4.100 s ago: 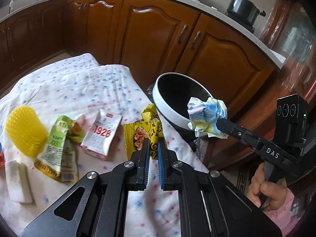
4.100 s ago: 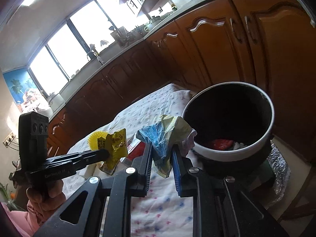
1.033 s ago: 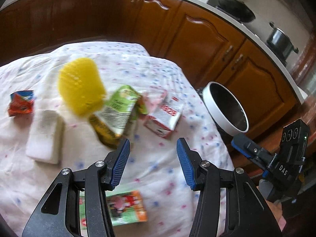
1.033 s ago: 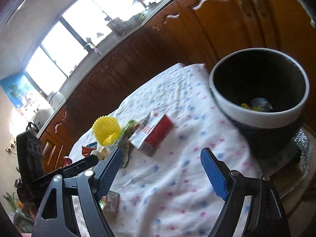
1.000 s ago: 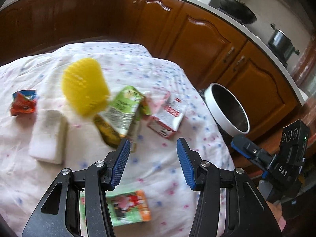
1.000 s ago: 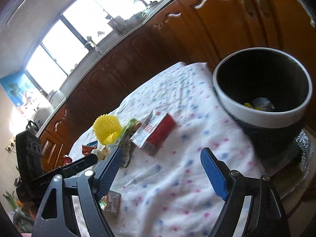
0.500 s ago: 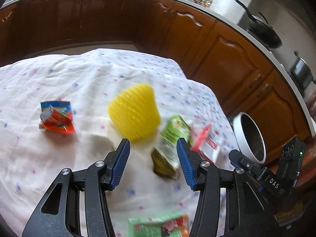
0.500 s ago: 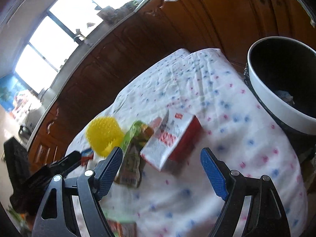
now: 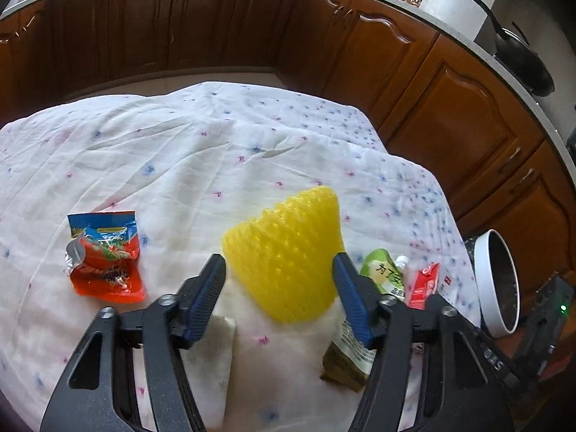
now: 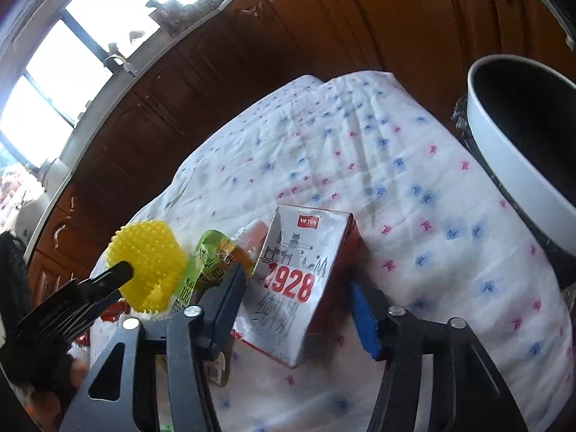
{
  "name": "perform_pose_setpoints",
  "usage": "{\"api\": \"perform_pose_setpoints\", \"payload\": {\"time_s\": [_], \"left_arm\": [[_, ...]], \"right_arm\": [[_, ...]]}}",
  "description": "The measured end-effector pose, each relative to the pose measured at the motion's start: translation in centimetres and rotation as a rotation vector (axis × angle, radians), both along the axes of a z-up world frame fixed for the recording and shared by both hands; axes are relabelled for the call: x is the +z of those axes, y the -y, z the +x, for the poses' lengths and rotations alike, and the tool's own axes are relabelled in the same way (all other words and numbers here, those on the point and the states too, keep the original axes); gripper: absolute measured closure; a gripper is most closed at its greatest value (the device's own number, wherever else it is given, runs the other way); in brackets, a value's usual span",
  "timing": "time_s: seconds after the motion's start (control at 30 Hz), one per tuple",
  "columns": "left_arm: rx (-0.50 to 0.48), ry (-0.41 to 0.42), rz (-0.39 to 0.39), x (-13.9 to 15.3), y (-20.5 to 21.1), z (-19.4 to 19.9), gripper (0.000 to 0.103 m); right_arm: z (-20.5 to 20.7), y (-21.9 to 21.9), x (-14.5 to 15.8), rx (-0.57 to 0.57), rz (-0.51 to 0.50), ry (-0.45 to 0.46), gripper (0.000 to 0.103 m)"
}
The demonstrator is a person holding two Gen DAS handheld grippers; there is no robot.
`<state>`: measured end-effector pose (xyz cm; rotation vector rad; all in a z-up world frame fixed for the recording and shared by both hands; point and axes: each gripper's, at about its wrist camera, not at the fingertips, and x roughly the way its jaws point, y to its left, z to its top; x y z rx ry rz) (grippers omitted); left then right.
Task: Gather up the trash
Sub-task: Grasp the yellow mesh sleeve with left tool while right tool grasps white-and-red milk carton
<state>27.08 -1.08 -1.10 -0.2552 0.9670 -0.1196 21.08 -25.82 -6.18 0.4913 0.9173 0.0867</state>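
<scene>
A yellow foam net (image 9: 288, 237) lies on the spotted tablecloth (image 9: 216, 144), between the fingers of my left gripper (image 9: 278, 258). Its jaws are closing and the net looks unsquashed. A white and red carton marked 1928 (image 10: 298, 252) stands tilted between the fingers of my right gripper (image 10: 297, 279). These jaws are closing too; the left pad is at the carton's edge and a gap shows at the right pad. The white-rimmed bin (image 10: 504, 165) stands beyond the table's right edge.
An orange and blue snack wrapper (image 9: 104, 262) lies left of the net. Under my left fingers is a white foam block (image 9: 212, 356). A green pouch (image 10: 212, 255) lies between net and carton. Brown cabinets ring the table.
The trash both grippers held over the bin is gone from them. My left gripper swung left until the net came between its fingers. My right gripper dropped over the carton and its jaws narrowed.
</scene>
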Motion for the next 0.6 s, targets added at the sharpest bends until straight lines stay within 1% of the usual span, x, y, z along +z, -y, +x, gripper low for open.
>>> {"api": "perform_pose_setpoints", "payload": {"time_s": [0.03, 0.07, 0.1, 0.17, 0.23, 0.27, 0.3, 0.33, 0.4, 0.47, 0.53, 0.6], "left_arm": [[-0.010, -0.012, -0.004, -0.2, 0.1, 0.2, 0.071], [-0.021, -0.025, -0.014, -0.4, 0.2, 0.3, 0.080], [-0.027, -0.025, -0.022, -0.4, 0.2, 0.2, 0.081], [-0.037, -0.003, -0.016, 0.0, 0.4, -0.3, 0.082], [-0.047, 0.015, -0.025, 0.7, 0.6, -0.9, 0.082], [-0.047, 0.025, -0.034, 1.0, 0.5, -1.1, 0.082], [-0.045, 0.032, -0.039, 1.3, 0.4, -1.3, 0.082], [-0.042, 0.043, -0.045, 1.7, 0.3, -1.6, 0.082], [-0.036, 0.065, -0.055, 2.5, 0.0, -2.2, 0.082], [-0.034, 0.077, -0.066, 3.1, -0.2, -2.7, 0.082], [-0.038, 0.082, -0.076, 3.4, -0.4, -3.1, 0.082], [-0.041, 0.087, -0.080, 3.7, -0.5, -3.5, 0.082]], "right_arm": [[-0.2, 0.2, 0.1, 0.003, -0.006, 0.000, 0.085], [-0.5, 0.7, 0.4, 0.003, 0.011, 0.012, 0.088], [-0.5, 1.0, 0.5, 0.006, 0.010, 0.010, 0.091], [-0.7, 1.7, 0.6, 0.000, 0.014, 0.006, 0.091], [-1.0, 2.1, 0.4, -0.014, 0.046, 0.003, 0.079], [-1.0, 2.0, 0.4, -0.011, 0.058, 0.000, 0.075], [-0.9, 1.8, 0.4, -0.006, 0.064, 0.002, 0.066], [-0.9, 1.4, 0.4, -0.001, 0.055, 0.005, 0.057], [-0.7, 0.4, 0.6, 0.008, 0.027, 0.007, 0.047], [-0.1, -0.9, 0.3, 0.022, -0.036, -0.013, 0.047], [0.5, -2.0, -0.4, 0.032, -0.066, -0.042, 0.045], [0.8, -2.5, -0.6, 0.036, -0.108, -0.034, 0.045]]}}
